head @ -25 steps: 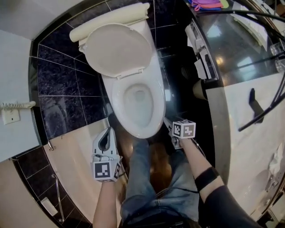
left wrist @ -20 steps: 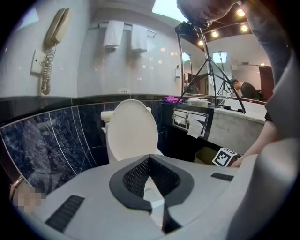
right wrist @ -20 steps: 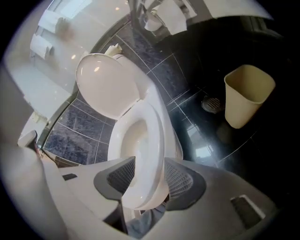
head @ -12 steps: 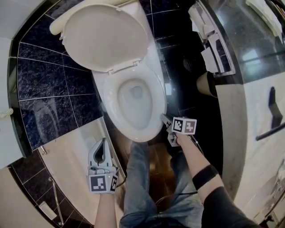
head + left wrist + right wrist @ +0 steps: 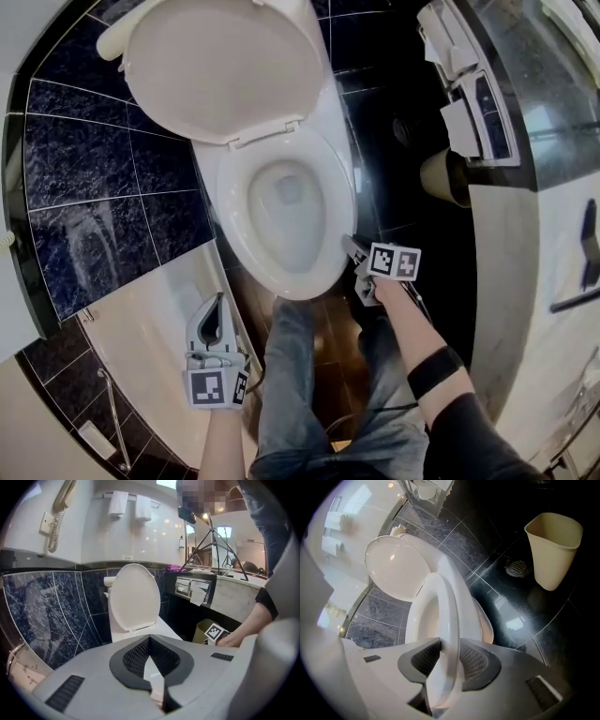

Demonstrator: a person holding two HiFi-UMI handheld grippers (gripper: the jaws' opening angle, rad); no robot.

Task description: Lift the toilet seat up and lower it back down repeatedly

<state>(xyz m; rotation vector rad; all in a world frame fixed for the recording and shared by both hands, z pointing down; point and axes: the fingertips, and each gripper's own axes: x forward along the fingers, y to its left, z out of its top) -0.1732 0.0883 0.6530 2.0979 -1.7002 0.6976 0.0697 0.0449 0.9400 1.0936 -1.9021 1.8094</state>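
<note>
We find no words, numbers or brand names that we can read. The only signs are black-and-white square markers: one faces up on the cube (image 5: 215, 386) of the left gripper (image 5: 222, 300), and two show on the cube (image 5: 394, 262) of the right gripper (image 5: 352, 247). A small label (image 5: 126, 557) on the pale wall (image 5: 93, 531) is too tiny to read.

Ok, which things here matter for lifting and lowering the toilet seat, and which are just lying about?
Job:
- toilet seat, lowered
- right gripper, jaws just closing, seat rim between them
- raised lid behind

Lying about:
- left gripper, shut and empty
- waste bin
- paper holder
- wall phone
</note>
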